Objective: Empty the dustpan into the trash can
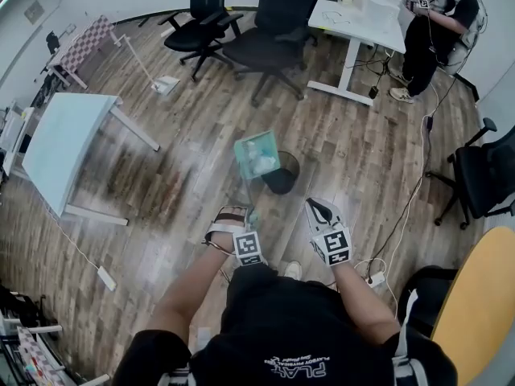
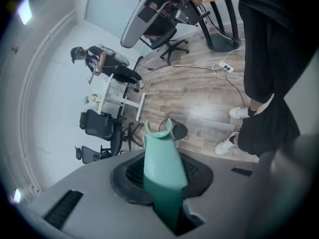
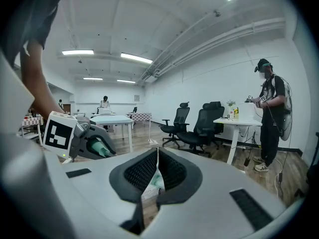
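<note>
Dustpan (image 1: 257, 154) is hanging tilted just above the trash can (image 1: 282, 180), with the left gripper's (image 1: 238, 215) jaws clamping its handle (image 2: 162, 168). Right gripper's (image 1: 321, 210) jaws are sitting together, empty. Tipping steeper is best done while centring the dustpan's mouth over the opening.

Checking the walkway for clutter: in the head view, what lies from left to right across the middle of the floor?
Pale blue table → teal dustpan → black office chair at the right edge. The trash can overlaps the dustpan, so it is left out.
</note>
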Available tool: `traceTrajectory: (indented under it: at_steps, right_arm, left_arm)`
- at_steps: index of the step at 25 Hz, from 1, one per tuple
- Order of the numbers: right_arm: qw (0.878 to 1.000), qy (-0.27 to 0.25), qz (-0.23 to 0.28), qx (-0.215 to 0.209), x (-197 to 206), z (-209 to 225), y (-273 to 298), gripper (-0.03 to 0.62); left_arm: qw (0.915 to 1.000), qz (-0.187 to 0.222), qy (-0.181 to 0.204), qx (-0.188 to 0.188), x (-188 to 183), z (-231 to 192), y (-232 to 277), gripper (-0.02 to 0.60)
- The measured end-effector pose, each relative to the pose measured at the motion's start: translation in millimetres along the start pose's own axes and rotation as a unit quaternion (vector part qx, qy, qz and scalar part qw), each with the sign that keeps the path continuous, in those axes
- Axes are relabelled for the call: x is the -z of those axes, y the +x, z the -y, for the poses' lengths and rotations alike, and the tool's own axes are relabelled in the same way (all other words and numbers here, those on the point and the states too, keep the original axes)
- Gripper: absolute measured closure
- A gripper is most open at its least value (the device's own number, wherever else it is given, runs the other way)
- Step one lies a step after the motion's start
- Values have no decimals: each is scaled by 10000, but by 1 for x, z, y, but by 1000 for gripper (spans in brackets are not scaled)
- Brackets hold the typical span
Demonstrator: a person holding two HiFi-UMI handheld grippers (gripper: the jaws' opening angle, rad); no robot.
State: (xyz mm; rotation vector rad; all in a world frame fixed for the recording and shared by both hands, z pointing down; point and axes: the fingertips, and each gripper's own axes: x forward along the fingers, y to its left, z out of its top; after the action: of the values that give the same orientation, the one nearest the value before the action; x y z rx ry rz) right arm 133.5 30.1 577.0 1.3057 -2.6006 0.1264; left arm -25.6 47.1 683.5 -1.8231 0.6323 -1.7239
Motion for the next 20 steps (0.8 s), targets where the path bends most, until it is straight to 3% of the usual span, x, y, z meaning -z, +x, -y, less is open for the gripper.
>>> traceTrajectory:
  at_steps: [8, 20]
  right_arm:
    - [10000, 19, 30, 26, -3, -2, 0, 568]
    - [9999, 9, 83, 118, 0, 1, -12, 568]
  left_arm:
    - [9958, 3, 881, 266, -23, 10, 4, 485]
    - [9759, -92, 2109, 560, -62, 38, 19, 483]
